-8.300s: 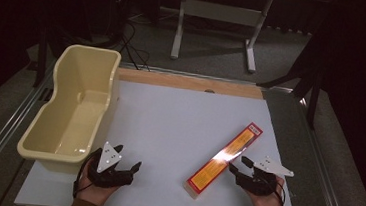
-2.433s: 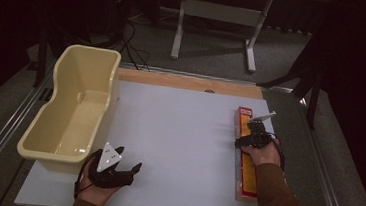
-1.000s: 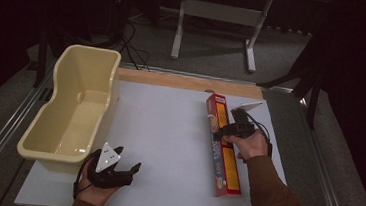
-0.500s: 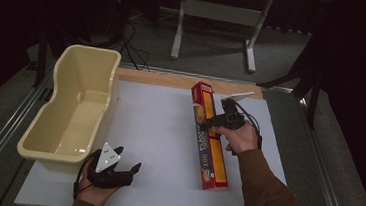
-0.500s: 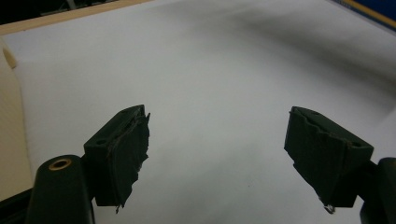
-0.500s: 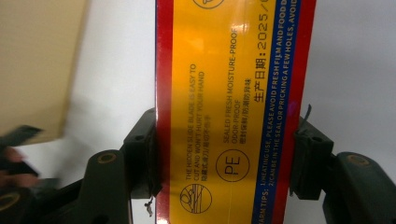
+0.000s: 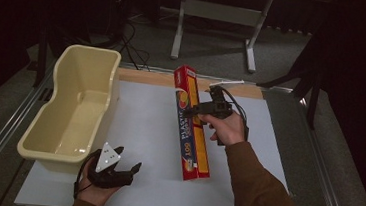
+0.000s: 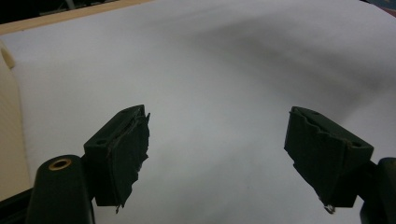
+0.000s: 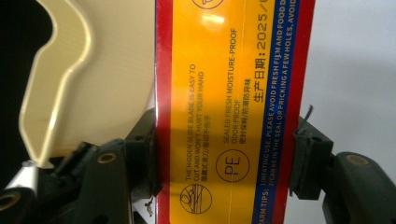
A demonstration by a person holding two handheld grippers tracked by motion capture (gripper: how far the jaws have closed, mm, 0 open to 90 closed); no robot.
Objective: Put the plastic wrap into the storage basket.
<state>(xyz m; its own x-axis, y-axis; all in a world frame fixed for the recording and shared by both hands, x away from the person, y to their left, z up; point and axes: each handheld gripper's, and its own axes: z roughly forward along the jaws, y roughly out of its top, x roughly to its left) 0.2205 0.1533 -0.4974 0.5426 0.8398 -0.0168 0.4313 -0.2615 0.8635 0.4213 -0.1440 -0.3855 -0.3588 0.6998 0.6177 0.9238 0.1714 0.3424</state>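
A long red and orange plastic-wrap box (image 7: 192, 129) hangs above the middle of the white table, far end raised. My right gripper (image 7: 194, 109) is shut on its sides about a third of the way from the far end. The right gripper view has the box (image 9: 229, 107) wedged between both jaws, printed text facing the camera. My left gripper (image 7: 127, 170) rests low at the table's front left, held in a hand. Its jaws stand wide apart in the left gripper view, where the left gripper (image 8: 217, 154) has only bare table between them.
A cream plastic tub (image 7: 72, 108) stands along the table's left side, and its rim (image 9: 56, 93) lies behind the box in the right gripper view. A wooden strip (image 7: 143, 76) borders the far edge of the white table (image 7: 139, 124). A metal stand (image 7: 219, 11) rises beyond on the floor.
The right gripper took hold of the box at the table's right, lifted it, and has carried it leftward toward the middle. The left gripper has stayed put, open.
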